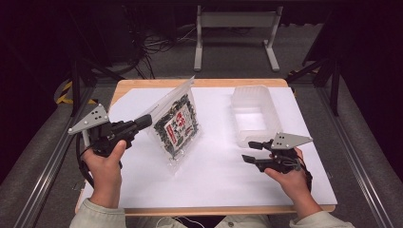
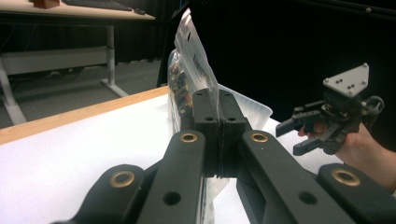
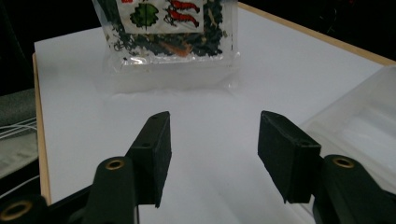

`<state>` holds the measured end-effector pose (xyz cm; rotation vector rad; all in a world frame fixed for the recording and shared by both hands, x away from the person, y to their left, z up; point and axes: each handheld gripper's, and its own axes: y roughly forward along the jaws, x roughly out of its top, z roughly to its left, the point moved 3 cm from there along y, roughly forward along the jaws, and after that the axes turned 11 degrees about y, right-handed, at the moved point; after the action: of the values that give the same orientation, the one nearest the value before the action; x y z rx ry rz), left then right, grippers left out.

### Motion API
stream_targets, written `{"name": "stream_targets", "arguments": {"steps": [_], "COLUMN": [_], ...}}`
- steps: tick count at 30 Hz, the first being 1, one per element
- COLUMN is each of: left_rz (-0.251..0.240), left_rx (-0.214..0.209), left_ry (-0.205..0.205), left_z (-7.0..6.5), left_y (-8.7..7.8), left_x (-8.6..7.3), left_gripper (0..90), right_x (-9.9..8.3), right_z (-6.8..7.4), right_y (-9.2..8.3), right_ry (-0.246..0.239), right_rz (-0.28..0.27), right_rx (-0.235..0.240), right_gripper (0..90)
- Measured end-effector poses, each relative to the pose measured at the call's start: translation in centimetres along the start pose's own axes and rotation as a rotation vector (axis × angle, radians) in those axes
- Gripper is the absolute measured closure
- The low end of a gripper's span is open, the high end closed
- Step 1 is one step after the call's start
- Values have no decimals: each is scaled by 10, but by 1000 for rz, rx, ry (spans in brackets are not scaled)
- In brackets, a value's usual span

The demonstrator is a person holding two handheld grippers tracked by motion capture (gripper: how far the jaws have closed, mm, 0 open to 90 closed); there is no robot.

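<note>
A clear plastic bag [image 1: 177,124] of dark dried leaves, with a white and red label, stands tilted on the white table sheet [image 1: 214,166], its bottom edge on the sheet. My left gripper [image 1: 144,120] is shut on the bag's left edge and holds it up; in the left gripper view the bag [image 2: 189,70] rises from between the closed jaws. My right gripper [image 1: 251,152] hovers open at the right, apart from the bag, with nothing between its fingers. In the right gripper view the bag [image 3: 169,32] lies ahead of the spread fingers [image 3: 154,149].
A translucent plastic tub [image 1: 254,114] stands open at the back right, just behind the right gripper. The wooden table edge [image 1: 223,210] frames the sheet. A metal frame and cables sit on the floor beyond.
</note>
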<state>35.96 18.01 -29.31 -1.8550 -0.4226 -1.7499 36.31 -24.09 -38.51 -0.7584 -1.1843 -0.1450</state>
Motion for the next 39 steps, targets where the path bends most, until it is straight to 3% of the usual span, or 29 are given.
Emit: {"name": "stream_targets", "arguments": {"steps": [11, 18, 28, 39], "left_rz": [-23, -32, -50, -63], "left_rx": [-14, -30, -62, -126], "left_ry": [15, 34, 53, 68], "left_z": [-2, -6, -12, -25], "left_y": [-2, -3, -1, 3], "left_x": [7, 11, 17, 22], "left_gripper": [898, 898, 899, 898], "right_x": [47, 67, 86, 104], "right_z": [9, 13, 18, 23], "right_y": [10, 17, 32, 49], "right_ry": [-15, -34, -65, -82], "right_rz": [-82, -121, -116, -105], "right_rx": [63, 87, 106, 132], "right_gripper": [357, 330, 301, 254]}}
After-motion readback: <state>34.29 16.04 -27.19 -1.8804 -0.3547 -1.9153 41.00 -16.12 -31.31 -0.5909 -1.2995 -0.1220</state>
